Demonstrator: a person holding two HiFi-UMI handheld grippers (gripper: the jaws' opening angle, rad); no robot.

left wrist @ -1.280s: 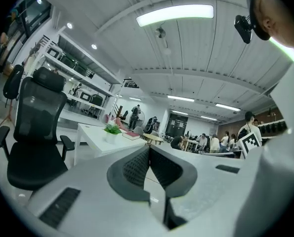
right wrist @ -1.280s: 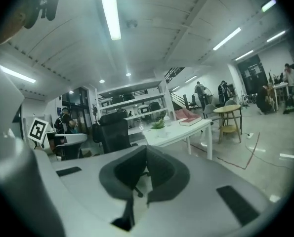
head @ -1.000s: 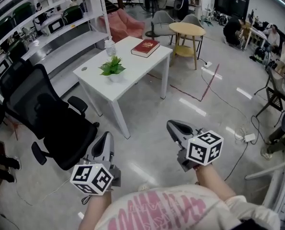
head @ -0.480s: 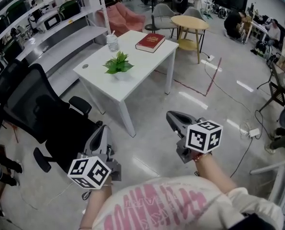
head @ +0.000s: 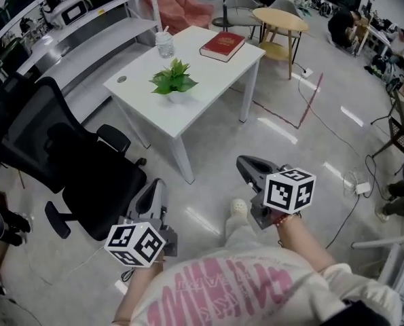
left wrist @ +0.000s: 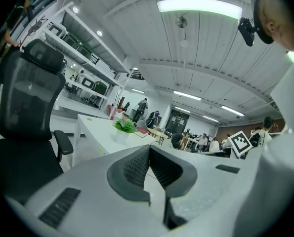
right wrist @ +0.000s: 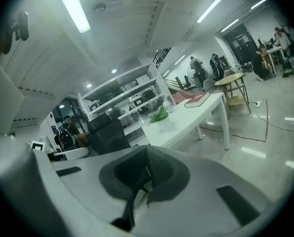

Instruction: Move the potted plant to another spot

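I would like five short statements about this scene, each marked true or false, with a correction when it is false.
1. The potted plant stands on the white table. True.
2. The red book lies on the floor. False: it lies on the white table, beyond the plant.
3. The right gripper holds the potted plant. False: its jaws are together with nothing between them, and it is over the floor, away from the table.
4. The left gripper has its jaws together and is empty. True.
5. In the head view, the black office chair is to the left of the table. True.
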